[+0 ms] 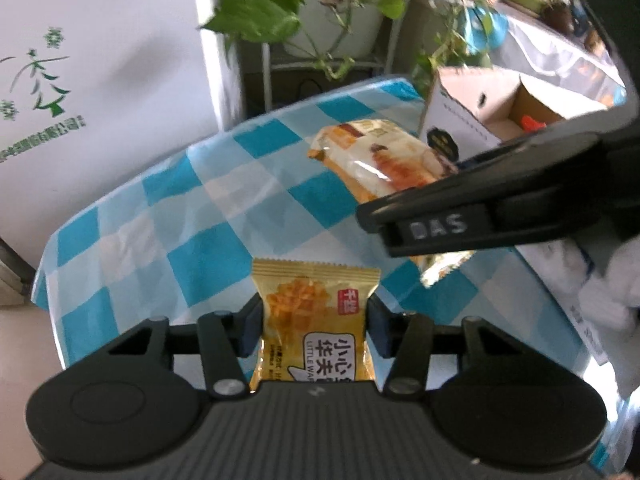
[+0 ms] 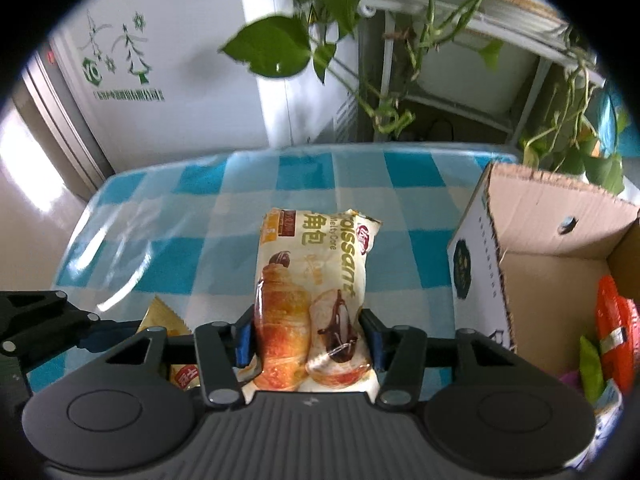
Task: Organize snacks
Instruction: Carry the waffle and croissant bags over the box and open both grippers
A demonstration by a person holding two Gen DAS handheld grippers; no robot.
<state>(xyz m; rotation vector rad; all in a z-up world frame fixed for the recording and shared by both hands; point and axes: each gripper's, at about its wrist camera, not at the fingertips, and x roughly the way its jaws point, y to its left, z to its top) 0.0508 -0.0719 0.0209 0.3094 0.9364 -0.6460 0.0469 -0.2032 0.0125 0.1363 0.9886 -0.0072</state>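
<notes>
Now | left fingers [image 1: 256, 330] pinching yellow snack [image 1: 314, 320] | right fingers [image 2: 245, 338] pinching croissant pack [image 2: 312, 296]

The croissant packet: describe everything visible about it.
The croissant packet is a glossy, cream-coloured plastic wrapper printed with a golden croissant, a chocolate-filled one cut open, and "Croissant" lettering. It looks sealed and puffy. It lies flat on the blue-and-white checked tablecloth, lengthwise between the jaws of the right gripper, whose blue pads meet its sides. The open cardboard box stands apart, to its right.
</notes>
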